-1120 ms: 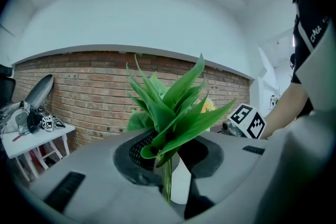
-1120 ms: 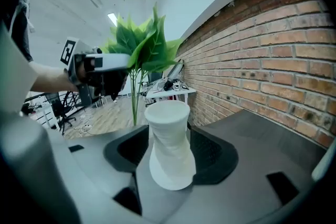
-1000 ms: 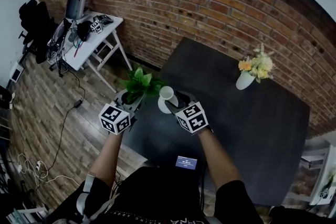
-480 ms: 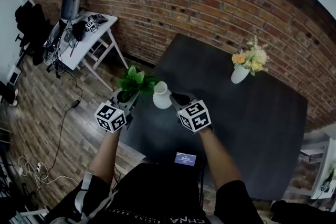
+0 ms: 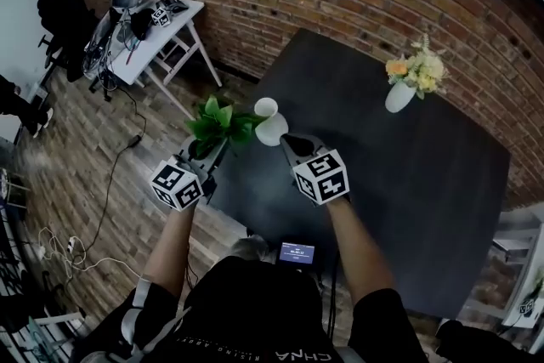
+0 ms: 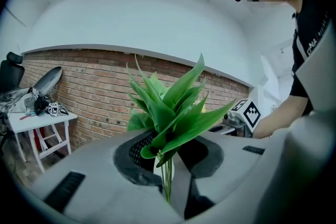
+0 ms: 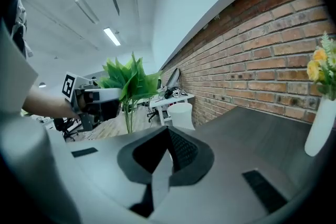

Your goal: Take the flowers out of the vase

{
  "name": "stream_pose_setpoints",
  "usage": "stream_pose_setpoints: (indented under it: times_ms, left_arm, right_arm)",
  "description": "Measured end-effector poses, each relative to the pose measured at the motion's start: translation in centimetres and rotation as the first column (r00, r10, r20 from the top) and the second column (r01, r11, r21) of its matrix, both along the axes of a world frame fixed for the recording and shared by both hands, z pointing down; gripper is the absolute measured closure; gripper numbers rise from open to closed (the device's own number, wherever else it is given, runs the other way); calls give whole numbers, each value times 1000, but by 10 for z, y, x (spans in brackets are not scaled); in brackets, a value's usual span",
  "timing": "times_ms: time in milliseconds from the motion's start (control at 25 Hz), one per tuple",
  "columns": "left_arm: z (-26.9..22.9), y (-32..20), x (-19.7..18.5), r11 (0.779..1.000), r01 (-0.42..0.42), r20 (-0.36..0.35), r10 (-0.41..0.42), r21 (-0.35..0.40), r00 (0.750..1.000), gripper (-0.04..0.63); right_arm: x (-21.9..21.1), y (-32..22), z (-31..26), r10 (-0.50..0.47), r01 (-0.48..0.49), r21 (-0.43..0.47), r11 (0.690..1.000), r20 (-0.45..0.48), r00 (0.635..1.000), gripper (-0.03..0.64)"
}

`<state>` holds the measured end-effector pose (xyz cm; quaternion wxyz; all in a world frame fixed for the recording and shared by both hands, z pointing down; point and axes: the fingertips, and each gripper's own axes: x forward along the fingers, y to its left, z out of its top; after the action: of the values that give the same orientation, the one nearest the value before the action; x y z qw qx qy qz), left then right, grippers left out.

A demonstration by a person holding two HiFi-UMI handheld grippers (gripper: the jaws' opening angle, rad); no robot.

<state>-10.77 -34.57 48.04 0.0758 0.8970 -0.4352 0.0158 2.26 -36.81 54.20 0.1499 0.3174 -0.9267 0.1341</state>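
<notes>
My left gripper (image 5: 206, 150) is shut on the thin stems (image 6: 167, 182) of a green leafy bunch (image 5: 219, 121), held in the air to the left of the table's corner. The leaves (image 6: 169, 105) rise above its jaws. A small white vase (image 5: 271, 126) stands empty near that corner, also upright in the right gripper view (image 7: 181, 114). My right gripper (image 5: 290, 142) sits just behind the vase. Its jaws (image 7: 169, 136) have just been closing and are shut with nothing between them. The leafy bunch (image 7: 129, 80) shows to its left.
A second white vase (image 5: 398, 96) with yellow and cream flowers (image 5: 418, 66) stands far right on the dark table (image 5: 382, 183). A white side table (image 5: 161, 34) with gear and a black chair (image 5: 64, 17) stand by the brick wall. Cables (image 5: 51, 255) lie on the floor.
The right jaws, which stood wide around the white vase, have come off it and closed. The left gripper has carried the leafy bunch leftward, away from the vase.
</notes>
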Motion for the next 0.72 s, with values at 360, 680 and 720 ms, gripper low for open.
stream_pose_setpoints:
  times_ms: [360, 680, 720]
  left_arm:
    - [-1, 65, -8, 996, -85, -18, 85, 13, 996, 502]
    - [-2, 163, -45, 984, -171, -43, 173, 54, 984, 502]
    - [-1, 175, -50, 983, -176, -44, 179, 53, 983, 502]
  right_arm:
    - [-2, 63, -3, 97, -96, -14, 995, 9, 995, 612]
    - [-42, 157, -11, 202, -202, 22, 979, -12, 979, 612]
    - [-48, 172, -11, 206, -206, 23, 978, -17, 978, 612]
